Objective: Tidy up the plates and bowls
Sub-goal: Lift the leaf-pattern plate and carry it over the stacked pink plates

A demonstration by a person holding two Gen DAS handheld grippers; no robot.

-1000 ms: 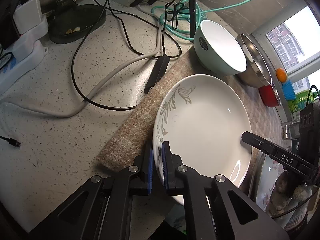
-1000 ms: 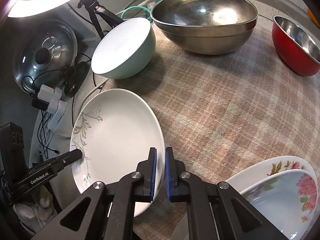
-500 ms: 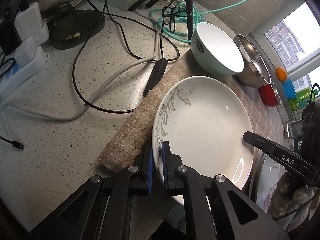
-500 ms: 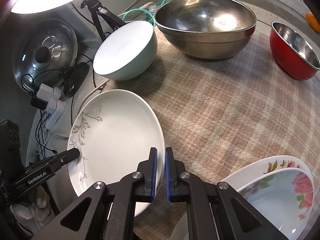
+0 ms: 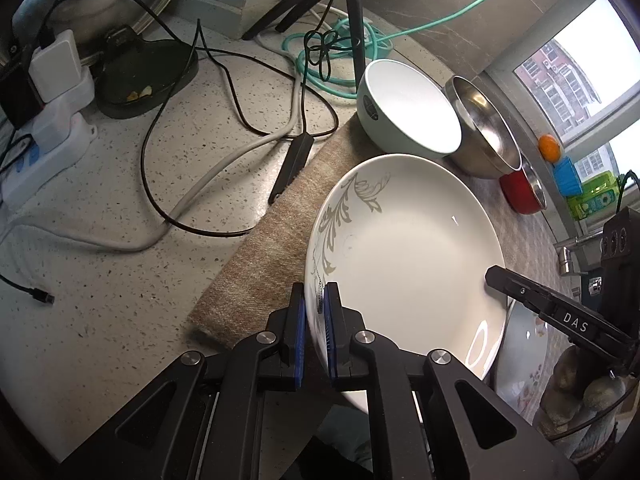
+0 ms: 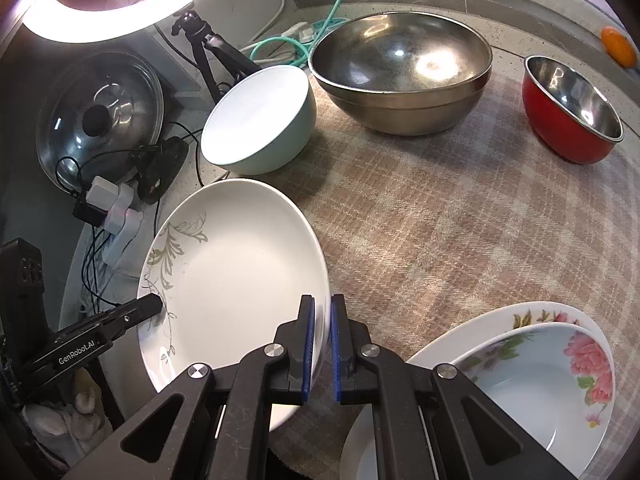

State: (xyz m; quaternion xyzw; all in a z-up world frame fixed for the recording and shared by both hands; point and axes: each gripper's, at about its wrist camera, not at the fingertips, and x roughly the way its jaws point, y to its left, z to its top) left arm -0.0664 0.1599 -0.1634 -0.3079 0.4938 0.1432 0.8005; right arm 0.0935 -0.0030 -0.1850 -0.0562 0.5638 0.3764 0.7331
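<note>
A white plate with a grey vine pattern (image 5: 404,256) is held tilted above the plaid mat (image 6: 440,216). My left gripper (image 5: 315,320) is shut on its left rim. My right gripper (image 6: 321,344) is shut on the opposite rim of the plate (image 6: 236,264). The right gripper's fingers (image 5: 520,288) show across the plate in the left wrist view, and the left gripper's fingers (image 6: 132,314) show in the right wrist view. A stack of floral dishes (image 6: 540,364) lies at the lower right. A mint bowl (image 6: 260,120), a large steel bowl (image 6: 400,76) and a red bowl (image 6: 572,120) stand beyond.
Cables (image 5: 224,120), a power strip with chargers (image 5: 48,120) and a black dish (image 5: 148,76) lie on the speckled counter (image 5: 120,280) to the left. A tripod (image 6: 208,52) with a ring light and a pot lid (image 6: 100,116) stand at the back left.
Both grippers have lifted the plate a little and drawn it nearer; the bowls and cables look slightly farther off. Both grips are unchanged.
</note>
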